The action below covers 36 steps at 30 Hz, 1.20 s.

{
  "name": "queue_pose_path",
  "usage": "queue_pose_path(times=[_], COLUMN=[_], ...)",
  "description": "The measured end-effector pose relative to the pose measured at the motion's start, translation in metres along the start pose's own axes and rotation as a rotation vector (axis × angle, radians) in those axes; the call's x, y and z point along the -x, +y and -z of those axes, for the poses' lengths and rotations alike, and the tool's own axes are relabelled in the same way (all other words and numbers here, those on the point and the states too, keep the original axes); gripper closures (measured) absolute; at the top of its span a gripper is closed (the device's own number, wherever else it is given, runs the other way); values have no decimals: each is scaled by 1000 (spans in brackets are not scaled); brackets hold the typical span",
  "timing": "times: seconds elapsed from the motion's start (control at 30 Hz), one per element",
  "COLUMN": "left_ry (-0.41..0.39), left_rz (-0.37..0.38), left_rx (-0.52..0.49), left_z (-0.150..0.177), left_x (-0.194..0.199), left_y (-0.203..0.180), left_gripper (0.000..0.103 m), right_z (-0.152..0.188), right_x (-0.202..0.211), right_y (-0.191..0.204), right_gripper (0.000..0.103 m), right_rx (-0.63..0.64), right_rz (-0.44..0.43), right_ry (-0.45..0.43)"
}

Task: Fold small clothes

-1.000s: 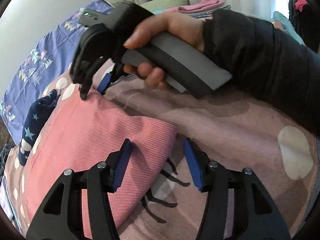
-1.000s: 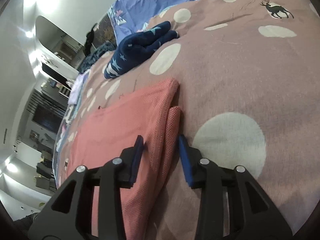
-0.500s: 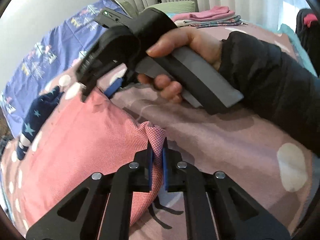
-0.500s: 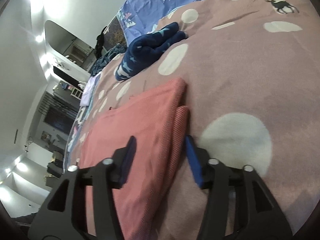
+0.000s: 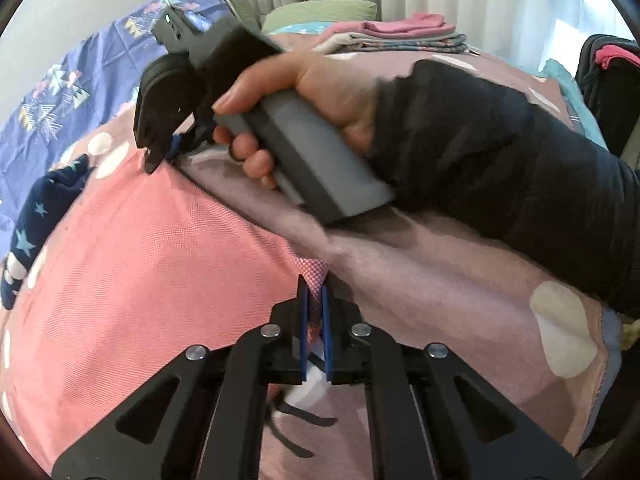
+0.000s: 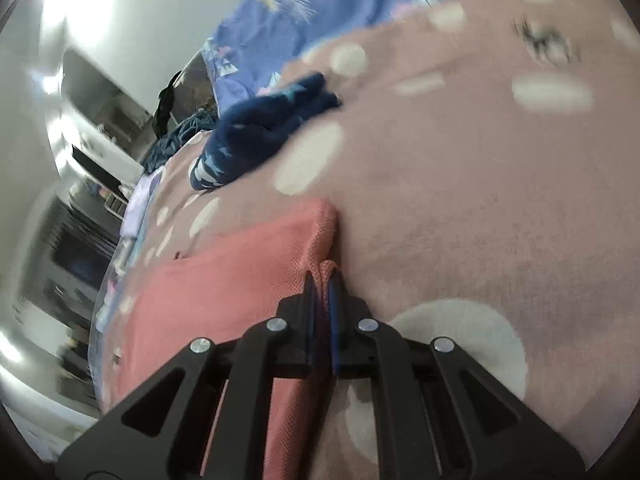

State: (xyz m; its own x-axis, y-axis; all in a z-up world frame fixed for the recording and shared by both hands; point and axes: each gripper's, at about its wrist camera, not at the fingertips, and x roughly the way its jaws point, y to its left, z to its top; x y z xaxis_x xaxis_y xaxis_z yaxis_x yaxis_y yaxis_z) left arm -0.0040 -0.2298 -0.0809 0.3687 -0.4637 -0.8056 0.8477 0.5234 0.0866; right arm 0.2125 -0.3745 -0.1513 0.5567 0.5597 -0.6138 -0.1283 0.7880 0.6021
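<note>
We cannot see all of the pink cloth (image 5: 152, 280). Its far left side runs off the edge of the left wrist picture, and the black arms of our left gripper (image 5: 315, 300) cover its near edge. The right wrist picture is blurry, so the far things there look smeared. The small dark animal (image 6: 546, 42) printed on the blanket is too fuzzy to make out.

On the left lies a dark blue cloth with stars (image 5: 36, 216), bunched up just past the pink cloth. Behind it is a blue sheet with little shapes (image 5: 48, 100). The pink cloth lies flat on the dusty pink blanket with pale dots (image 5: 460, 300). Further right, a hand (image 5: 320, 100) in a dark sleeve (image 5: 500, 168) holds our right gripper (image 5: 160, 156) by its gray handle. That hand and sleeve block much of the blanket behind them. At the back sits a pile of folded clothes (image 5: 400, 36).

Our left gripper is pinched tight on the near corner of the pink cloth. The corner pokes up between its blue pads (image 5: 303, 320). Our right gripper (image 6: 322, 292) is pinched on the far corner of the same cloth, with a little pink fold between its pads.

A moment ago both grippers stood wide apart over the cloth, one at each corner. Now both have snapped together on it. The corners are lifted a bit, where before they lay flat.
</note>
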Motion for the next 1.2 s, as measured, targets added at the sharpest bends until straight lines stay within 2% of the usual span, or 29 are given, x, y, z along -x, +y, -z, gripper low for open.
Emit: queue_pose_path(times=[0.07,0.3,0.37,0.43,0.53,0.63,0.77,0.8,0.83,0.87,0.9,0.93,0.97,1.07,1.13,1.2], left_ry=[3,2,-1,-23,-77,-107,-109,-114,-121,-130,-135,-140,-146,-168,-201,-242], left_rz=[-7,17,15,-11,-60,-131,-241,-265,-294,-334,-358,-376,-389,-393,-384,-346], left_rx=[-12,-10,-5,8,70,187,423,477,532,602,649,698,752,834,854,863], left_z=[0,1,2,4,15,46,113,130,148,172,189,207,226,260,270,276], left_x=[-2,2,7,20,48,80,127,138,150,165,174,184,193,209,215,218], left_y=[-4,-9,-11,-10,2,28,74,85,96,110,119,129,140,160,168,179], left_gripper=[98,96,89,87,71,69,69,69,69,69,69,69,70,84,85,85], right_z=[-2,8,9,8,11,15,17,18,19,22,25,29,33,48,64,91], right_x=[3,6,6,7,9,16,25,32,35,45,52,63,68,76,74,63], right_y=[-3,3,2,0,-1,0,1,2,4,9,14,25,34,70,107,156], right_gripper=[99,96,96,95,94,89,88,87,84,79,62,59,59,59,59,59], right_rx=[-13,62,69,64,54,54,44,30,24,12,8,15,28,66,151,291], right_rz=[-25,15,7,-6,-13,7,47,79,99,159,224,304,315,223,191,161], right_ry=[-7,-46,-48,-48,-61,-85,-96,-107,-116,-142,-169,-211,-221,-212,-207,-175])
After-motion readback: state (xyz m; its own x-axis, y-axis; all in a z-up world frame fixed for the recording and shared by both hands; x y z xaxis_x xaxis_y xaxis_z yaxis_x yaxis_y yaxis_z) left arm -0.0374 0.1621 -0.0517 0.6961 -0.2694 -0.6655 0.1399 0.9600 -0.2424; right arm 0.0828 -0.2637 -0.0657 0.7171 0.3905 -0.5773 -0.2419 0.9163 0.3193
